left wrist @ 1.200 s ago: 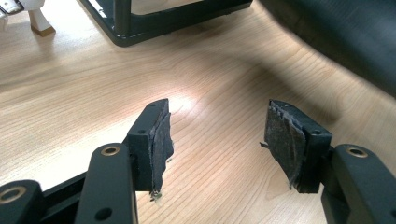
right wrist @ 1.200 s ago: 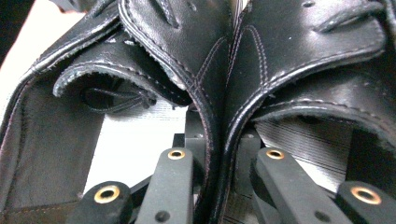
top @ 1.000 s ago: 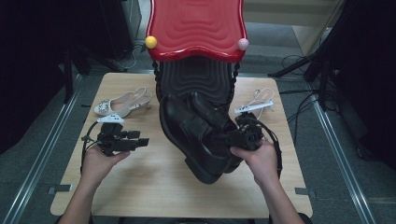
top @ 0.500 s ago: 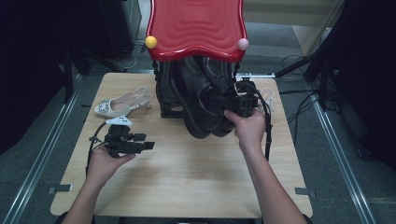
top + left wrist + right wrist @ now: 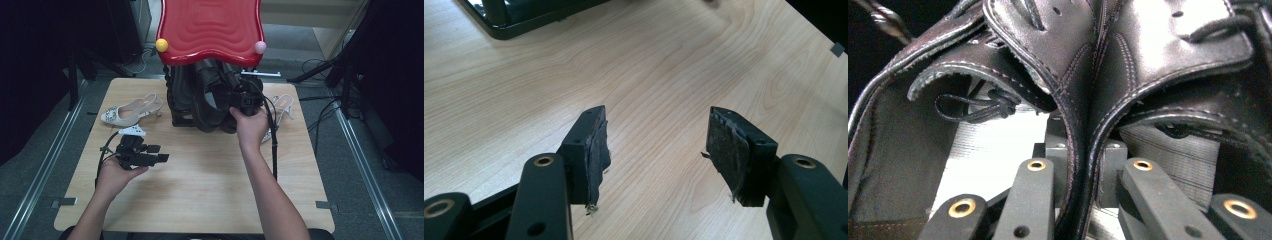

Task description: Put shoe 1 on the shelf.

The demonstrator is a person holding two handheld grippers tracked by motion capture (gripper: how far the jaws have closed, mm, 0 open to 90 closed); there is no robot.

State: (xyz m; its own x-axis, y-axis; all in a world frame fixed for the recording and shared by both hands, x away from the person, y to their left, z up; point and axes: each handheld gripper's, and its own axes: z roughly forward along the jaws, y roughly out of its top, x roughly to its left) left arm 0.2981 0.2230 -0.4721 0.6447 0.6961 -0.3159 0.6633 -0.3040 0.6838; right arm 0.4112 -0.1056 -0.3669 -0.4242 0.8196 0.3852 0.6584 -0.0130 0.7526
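My right gripper (image 5: pixel 246 102) is shut on a pair of black leather boots (image 5: pixel 210 95), at the black rack (image 5: pixel 176 102) under the red wavy shelf (image 5: pixel 210 30). In the right gripper view the jaws pinch the two boots' inner collars (image 5: pixel 1080 115) together, my right gripper (image 5: pixel 1083 180) closed tight around them. A loose lace lies inside the left boot. My left gripper (image 5: pixel 159 154) hovers over the table's left part, open with nothing in it. In the left gripper view my left gripper (image 5: pixel 656 145) stands wide above bare wood (image 5: pixel 524 85).
A white slingback heel (image 5: pixel 131 110) lies at the back left of the table, its mate (image 5: pixel 282 106) at the back right behind my right hand. A yellow knob (image 5: pixel 161 45) and a pink knob (image 5: pixel 260 47) sit on the shelf's corners. The rack's base (image 5: pixel 524 20) lies ahead of the left gripper.
My right hand has carried the boots from the front middle of the table back to the rack under the red shelf. The left hand has stayed about where it was.
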